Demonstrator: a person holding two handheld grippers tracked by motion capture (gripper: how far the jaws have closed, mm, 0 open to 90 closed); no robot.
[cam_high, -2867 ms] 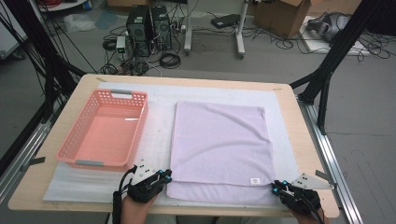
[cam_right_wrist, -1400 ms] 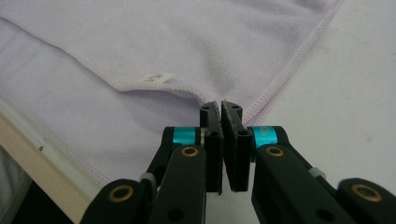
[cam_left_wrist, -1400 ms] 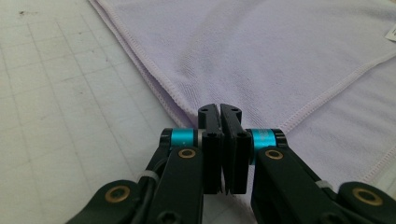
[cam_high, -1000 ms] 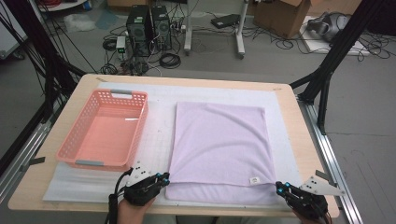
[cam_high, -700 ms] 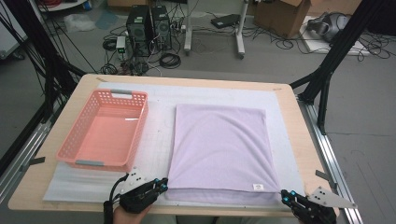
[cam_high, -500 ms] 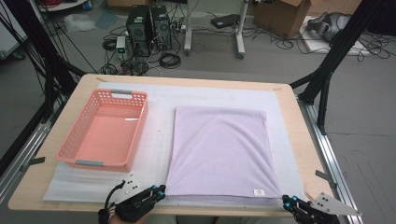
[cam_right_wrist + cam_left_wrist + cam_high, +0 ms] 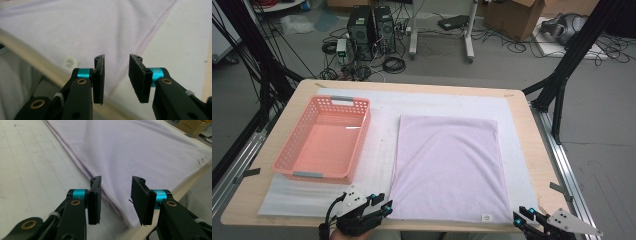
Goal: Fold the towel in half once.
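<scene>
We see a pale lilac rectangular terry towel (image 7: 447,167) lying flat on the white foam mat (image 7: 382,150), right of the pink plastic basket (image 7: 324,140), small label near its front right corner. Left gripper (image 7: 117,195) and right gripper (image 7: 116,75) gape, empty, at its near corners.
</scene>
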